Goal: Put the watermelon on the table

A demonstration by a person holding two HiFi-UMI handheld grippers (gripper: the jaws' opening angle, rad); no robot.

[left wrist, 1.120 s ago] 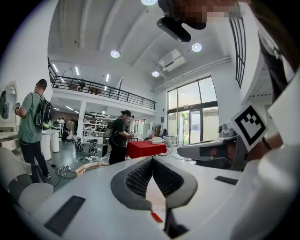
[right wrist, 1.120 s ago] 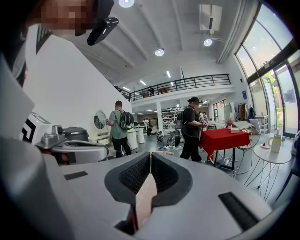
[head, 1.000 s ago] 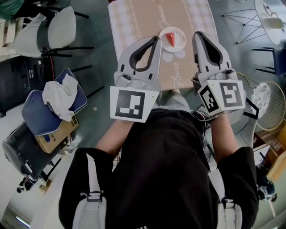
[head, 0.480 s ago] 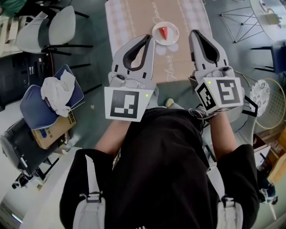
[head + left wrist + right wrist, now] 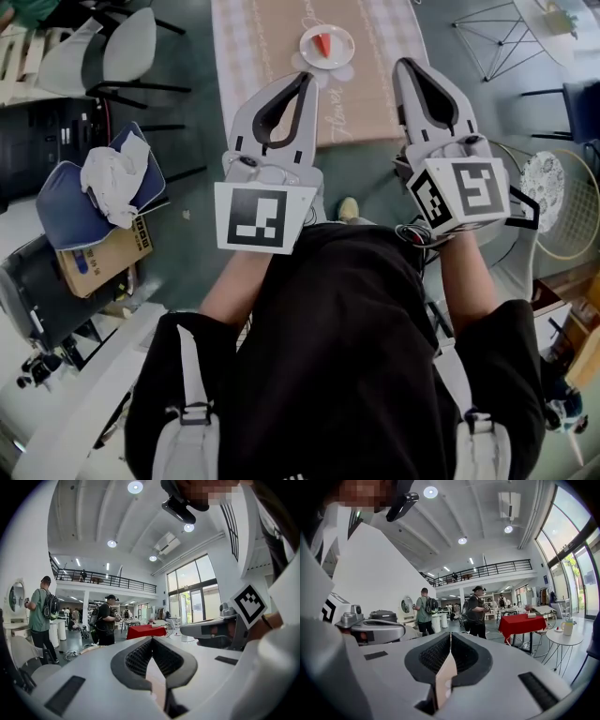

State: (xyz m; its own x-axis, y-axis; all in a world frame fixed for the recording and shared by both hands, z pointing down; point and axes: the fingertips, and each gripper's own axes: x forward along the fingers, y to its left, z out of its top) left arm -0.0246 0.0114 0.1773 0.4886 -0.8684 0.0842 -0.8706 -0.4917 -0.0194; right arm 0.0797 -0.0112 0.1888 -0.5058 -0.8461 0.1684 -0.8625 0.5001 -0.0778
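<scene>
Left gripper [image 5: 305, 82] and right gripper [image 5: 406, 67] are both clenched, empty, side by side. Watermelon [image 5: 322, 44] sits on a plate [image 5: 343, 40] on the table [image 5: 262, 37], at 12 o'clock.

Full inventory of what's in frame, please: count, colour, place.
table: one, tan cloth with pale checked edges, top centre
plate: one, white, on the table's near end
watermelon slice: one, red, on the plate
chair: at least one, pale grey, upper left
cushion: one, blue, on the floor at left
cloth: one, white, on the cushion
cardboard box: one, brown, beside the cushion
wire stand: one, dark, upper right
left gripper: one, grey, shut, empty
right gripper: one, grey, shut, empty
</scene>
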